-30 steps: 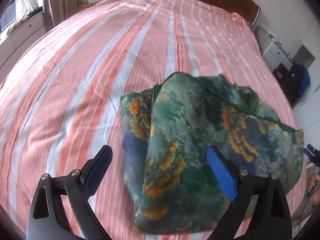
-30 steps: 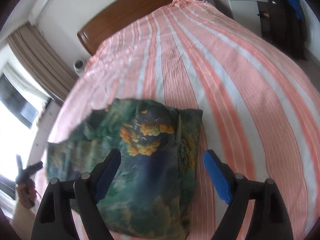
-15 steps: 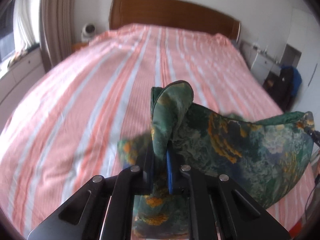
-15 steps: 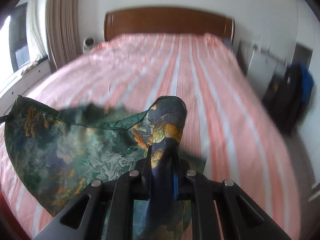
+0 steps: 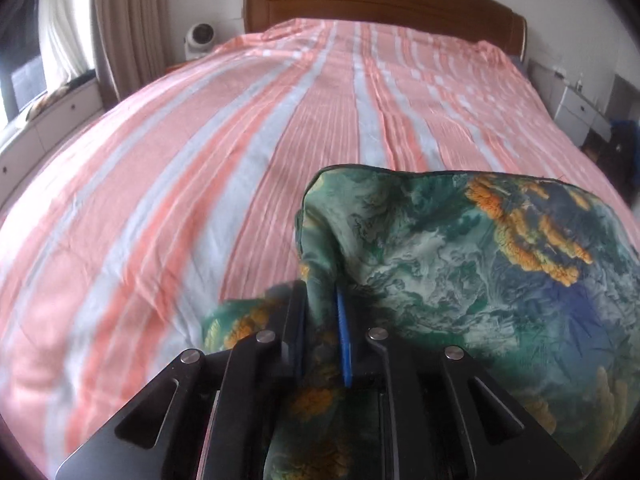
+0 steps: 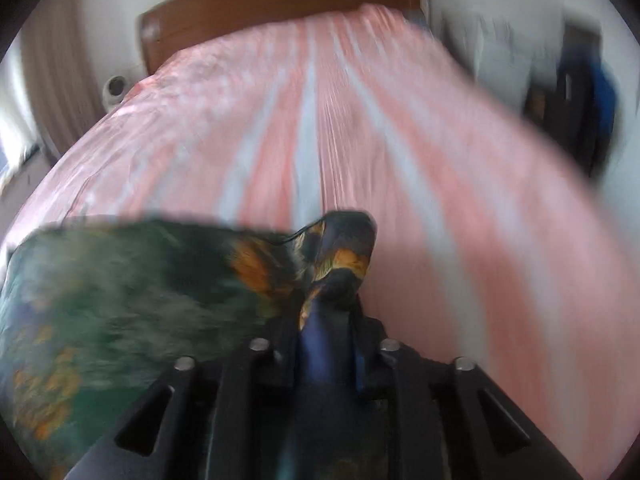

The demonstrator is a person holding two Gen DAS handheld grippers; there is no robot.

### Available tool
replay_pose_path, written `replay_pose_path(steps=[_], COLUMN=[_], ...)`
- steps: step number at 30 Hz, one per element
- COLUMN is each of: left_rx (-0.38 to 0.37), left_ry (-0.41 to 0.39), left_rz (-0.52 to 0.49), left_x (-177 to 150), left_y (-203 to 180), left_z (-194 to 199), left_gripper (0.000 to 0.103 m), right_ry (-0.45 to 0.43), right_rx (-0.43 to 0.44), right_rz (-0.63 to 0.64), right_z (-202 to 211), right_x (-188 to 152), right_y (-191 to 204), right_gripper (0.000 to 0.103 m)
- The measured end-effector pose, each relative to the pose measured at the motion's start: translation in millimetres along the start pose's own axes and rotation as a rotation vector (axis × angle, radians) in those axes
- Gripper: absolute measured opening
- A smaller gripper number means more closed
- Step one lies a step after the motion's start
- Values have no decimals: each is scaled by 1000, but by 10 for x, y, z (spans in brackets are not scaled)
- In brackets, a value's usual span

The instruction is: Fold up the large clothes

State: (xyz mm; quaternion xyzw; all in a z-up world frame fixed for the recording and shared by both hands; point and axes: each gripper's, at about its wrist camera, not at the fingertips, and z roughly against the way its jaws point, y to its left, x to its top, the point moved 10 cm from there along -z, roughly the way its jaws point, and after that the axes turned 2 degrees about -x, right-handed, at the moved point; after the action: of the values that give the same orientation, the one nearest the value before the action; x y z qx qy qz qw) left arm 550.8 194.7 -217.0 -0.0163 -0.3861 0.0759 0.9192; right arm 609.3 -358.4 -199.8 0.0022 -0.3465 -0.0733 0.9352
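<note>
My left gripper (image 5: 320,332), at the bottom centre of its frame, pinched a fold of the green floral garment (image 5: 480,272); the cloth rose between my pads and spread out to the lower right. My right gripper (image 6: 324,344), also bottom centre, had a bunched corner of the same garment (image 6: 120,300) between its jaws, which were easing apart though the pads seemed pressed on it; blur left that unsure. From there the cloth stretched toward the lower left. Beyond lay the pink striped bedsheet (image 5: 200,180) and the wooden headboard (image 5: 380,4).
</note>
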Motion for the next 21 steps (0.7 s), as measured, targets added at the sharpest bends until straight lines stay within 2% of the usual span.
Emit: replay_pose_path(steps=[2, 5, 7, 8, 9, 11, 12, 14, 16, 18, 21], left_rx=[-9, -23, -17, -3, 28, 75, 77, 58, 51, 37, -32], left_ry=[-14, -5, -8, -7, 7, 31, 21, -3, -32, -52, -42], left_rz=[4, 22, 23, 30, 45, 54, 46, 23, -15, -35, -48], left_x=[6, -1, 2, 2, 28, 60, 104, 133, 117, 72, -66], left_y=[-1, 15, 25, 53, 106, 193, 213, 196, 145, 47, -274], left_z=[19, 17, 57, 73, 80, 187, 340, 603, 923, 1156, 1401], left_gripper=[15, 20, 30, 47, 68, 88, 88, 89, 93, 94, 95], right_ry=[-41, -15, -9, -10, -10, -18, -38, -138, -248, -330, -347], right_rx=[59, 104, 110, 103, 93, 69, 41, -11, 6, 42, 106], right_rz=[-95, -147, -156, -156, -159, -170, -181, -225, -257, -237, -168], right_z=[-19, -62, -56, -53, -46, 31, 159, 569, 1074, 1537, 1916], right_x=[-39, -34, -43, -72, -74, -37, 4, 141, 200, 108, -206], right_y=[-115, -163, -156, -143, -151, -190, -236, -361, -391, -307, -49], right_gripper=[25, 33, 42, 44, 50, 66, 78, 82, 93, 97, 98])
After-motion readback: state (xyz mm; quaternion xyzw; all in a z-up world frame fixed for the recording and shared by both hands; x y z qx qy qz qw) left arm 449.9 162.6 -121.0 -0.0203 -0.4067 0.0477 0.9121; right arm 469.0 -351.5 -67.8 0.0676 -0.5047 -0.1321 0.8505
